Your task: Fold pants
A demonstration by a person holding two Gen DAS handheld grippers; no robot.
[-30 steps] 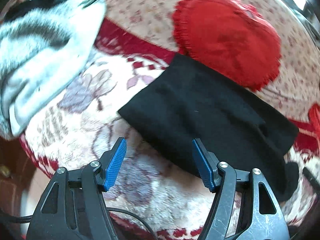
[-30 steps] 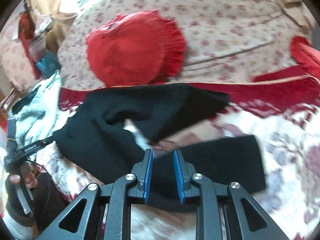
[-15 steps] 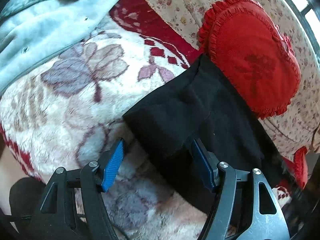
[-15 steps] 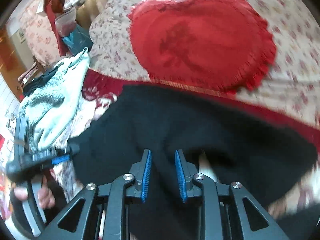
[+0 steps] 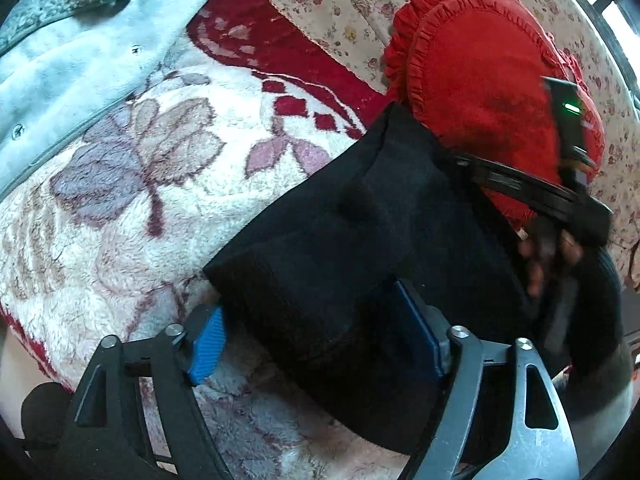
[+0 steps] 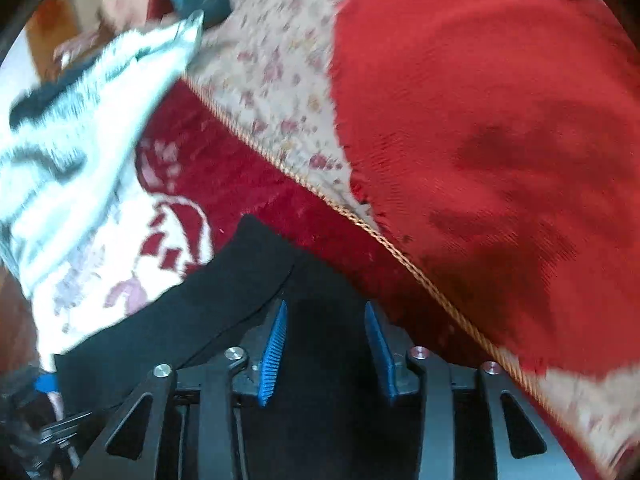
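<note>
The black pants (image 5: 344, 248) lie folded in layers on a fleecy flowered blanket (image 5: 132, 184). My left gripper (image 5: 312, 320) is open, its blue pads either side of the pants' near corner, which lies over the jaws. In the right wrist view the pants (image 6: 224, 300) run from lower left to the centre, their far corner against the blanket's red border (image 6: 248, 184). My right gripper (image 6: 326, 320) is open over the black cloth and holds nothing. The right gripper's body and the hand on it show at the left wrist view's right edge (image 5: 568, 216).
A red frilled heart-shaped cushion (image 5: 488, 80) leans on the flowered sofa back (image 5: 340, 4) just behind the pants; it fills the right wrist view's upper right (image 6: 500, 120). A pale grey-and-white fleece garment (image 5: 68, 52) lies at the left on the blanket.
My right gripper has opened, let go of the black cloth and moved toward the red cushion. My left gripper has pushed in so the pants' corner lies between its pads.
</note>
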